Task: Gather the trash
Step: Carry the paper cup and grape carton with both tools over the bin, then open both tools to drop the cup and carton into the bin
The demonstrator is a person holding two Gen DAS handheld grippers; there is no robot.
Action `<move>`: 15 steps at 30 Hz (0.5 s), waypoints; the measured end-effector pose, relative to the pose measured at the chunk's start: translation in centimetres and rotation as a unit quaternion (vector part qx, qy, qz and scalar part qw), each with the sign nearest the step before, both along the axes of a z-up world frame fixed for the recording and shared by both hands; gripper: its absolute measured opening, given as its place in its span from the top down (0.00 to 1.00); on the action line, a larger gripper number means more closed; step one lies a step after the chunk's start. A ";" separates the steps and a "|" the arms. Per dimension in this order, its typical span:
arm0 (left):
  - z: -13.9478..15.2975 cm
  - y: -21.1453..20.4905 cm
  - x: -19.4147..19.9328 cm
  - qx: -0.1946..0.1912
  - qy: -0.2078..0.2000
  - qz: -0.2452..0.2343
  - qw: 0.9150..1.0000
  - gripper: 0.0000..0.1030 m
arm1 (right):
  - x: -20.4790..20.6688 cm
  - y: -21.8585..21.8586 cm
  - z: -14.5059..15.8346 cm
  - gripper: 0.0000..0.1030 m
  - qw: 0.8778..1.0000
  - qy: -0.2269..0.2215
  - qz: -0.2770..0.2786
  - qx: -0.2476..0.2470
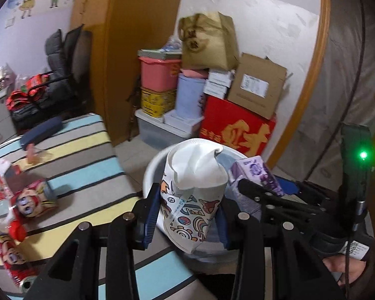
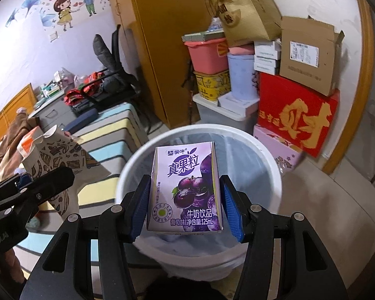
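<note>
Purple grape-printed milk carton [image 2: 186,187], white cartoon-doodled paper cup [image 1: 192,197], white bin [image 2: 267,155], blue-yellow-grey striped cloth [image 1: 87,155]

Both views: even indoor light, moderately bright, slightly cool; source not visible. Strong fisheye bend, door frame [image 2: 360,80] bowed into an arc, black vignette at every corner.

Left wrist view: softer overall. Brown paper bag [image 1: 208,41] smeared by motion blur; red box [image 1: 237,131] lettering fuzzy. Green indicator light [image 1: 363,155] blooms with a small halo. Crushed paper cup [image 1: 193,195] is fairly sharp, its white top near overexposed.

Right wrist view: crisper. Print on purple milk carton [image 2: 186,187] readable. White bin [image 2: 272,165] rim bright, interior shaded blue-grey. Floor right of the bin smeared and dim. Dark gripper frames at the bottom show small highlights on their bolts.
</note>
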State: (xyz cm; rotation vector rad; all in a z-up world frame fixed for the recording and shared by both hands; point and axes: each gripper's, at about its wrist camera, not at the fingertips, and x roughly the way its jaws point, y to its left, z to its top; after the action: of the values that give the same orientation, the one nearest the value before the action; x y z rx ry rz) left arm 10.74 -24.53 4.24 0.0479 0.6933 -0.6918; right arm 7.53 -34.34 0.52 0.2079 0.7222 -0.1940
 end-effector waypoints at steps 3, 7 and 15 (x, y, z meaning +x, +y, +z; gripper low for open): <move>-0.8 -1.4 0.4 0.007 0.011 -0.010 1.000 0.59 | 0.3 -0.9 -0.7 0.46 1.000 0.015 0.002 -0.001; -1.9 -2.4 1.0 0.015 0.025 -0.012 1.000 0.59 | 0.6 -1.8 -1.5 0.46 0.999 0.032 0.003 0.000; -2.8 -3.3 1.4 0.019 0.041 -0.017 0.999 0.57 | 1.0 -2.8 -2.4 0.45 0.999 0.051 0.003 0.009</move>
State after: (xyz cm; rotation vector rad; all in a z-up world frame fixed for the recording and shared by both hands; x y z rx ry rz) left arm 12.19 -27.81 1.41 0.0658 0.7864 -0.7160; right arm 8.56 -37.12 -1.93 0.2150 0.8253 -0.1941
